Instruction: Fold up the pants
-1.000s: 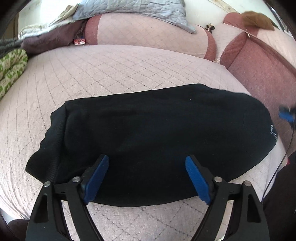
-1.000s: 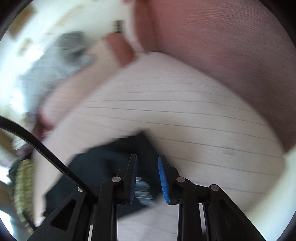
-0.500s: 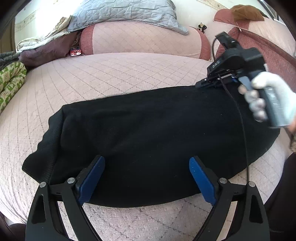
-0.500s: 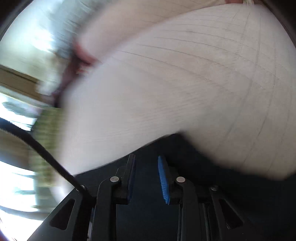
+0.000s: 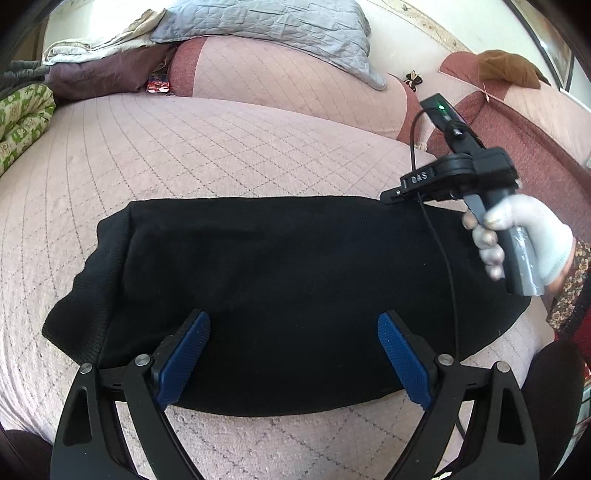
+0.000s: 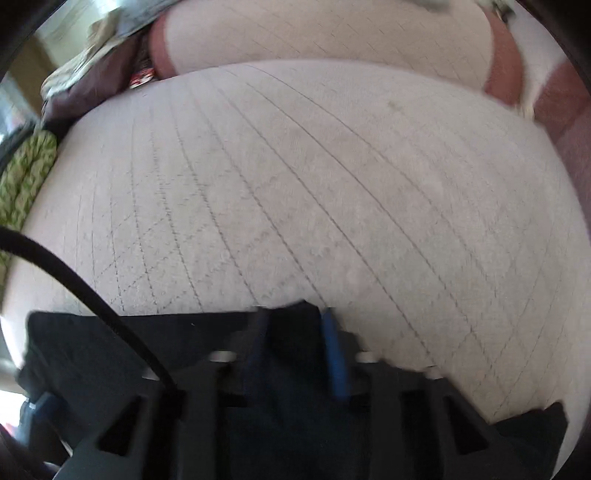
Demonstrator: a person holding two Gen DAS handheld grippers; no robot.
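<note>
Between spread, empty left gripper (image 5: 293, 354): black pants (image 5: 288, 266); right gripper (image 6: 295, 334) nipping far edge; thin bite may slip, undoing fold.

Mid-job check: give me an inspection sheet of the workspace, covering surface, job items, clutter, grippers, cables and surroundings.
Surface: pink quilted sofa seat.
Job's things: black pants lie folded in a flat band across the seat.
Clutter: green patterned cloth, grey quilted blanket, brown cloth.
Grippers: left gripper open over the pants' near edge; right gripper nearly closed at the far edge, grip unclear from blur.
Cables: black cable hangs across the pants.
Surroundings: sofa back cushions.
</note>
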